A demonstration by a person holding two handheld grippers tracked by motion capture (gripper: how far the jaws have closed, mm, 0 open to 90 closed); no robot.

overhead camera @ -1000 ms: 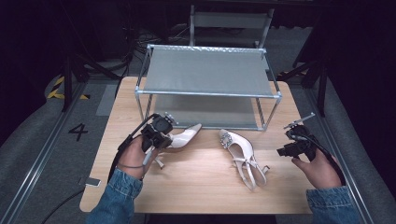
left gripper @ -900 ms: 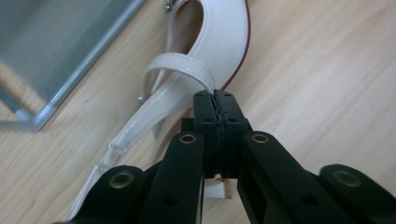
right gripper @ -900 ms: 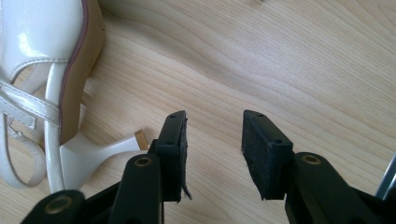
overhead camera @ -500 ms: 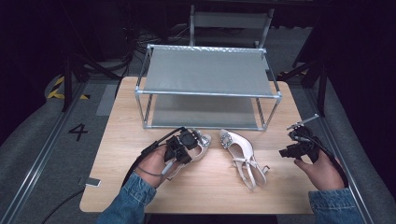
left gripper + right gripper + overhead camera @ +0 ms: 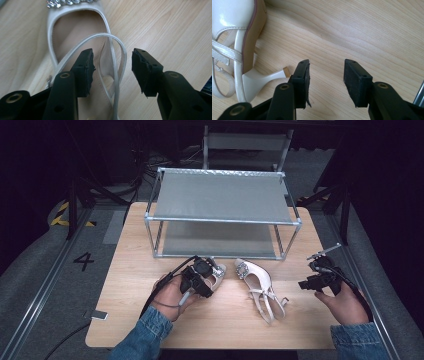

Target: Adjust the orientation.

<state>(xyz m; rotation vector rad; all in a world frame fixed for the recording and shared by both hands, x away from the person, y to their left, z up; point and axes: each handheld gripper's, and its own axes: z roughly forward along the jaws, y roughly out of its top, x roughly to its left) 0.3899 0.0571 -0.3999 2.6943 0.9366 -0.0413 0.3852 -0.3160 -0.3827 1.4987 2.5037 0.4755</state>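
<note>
Item: left shoe (image 5: 75, 30), mid-worktop before the rack (image 5: 222, 220), toe pointing away; my left gripper (image 5: 112, 71), jaws apart, straddles its slingback strap (image 5: 117, 50); right gripper (image 5: 325, 80) apart, idle near right edge

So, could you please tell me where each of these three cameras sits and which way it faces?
High view: fixed above the person's side, looking forward and down at the table, shoe rack, both hands and claws.
Left gripper view: rides the left claw, looking down at the left shoe; own jaws open.
Right gripper view: rides the right claw, facing the tabletop beside the right shoe; own jaws open.
Shared: both shoes appear in the high view too.
</note>
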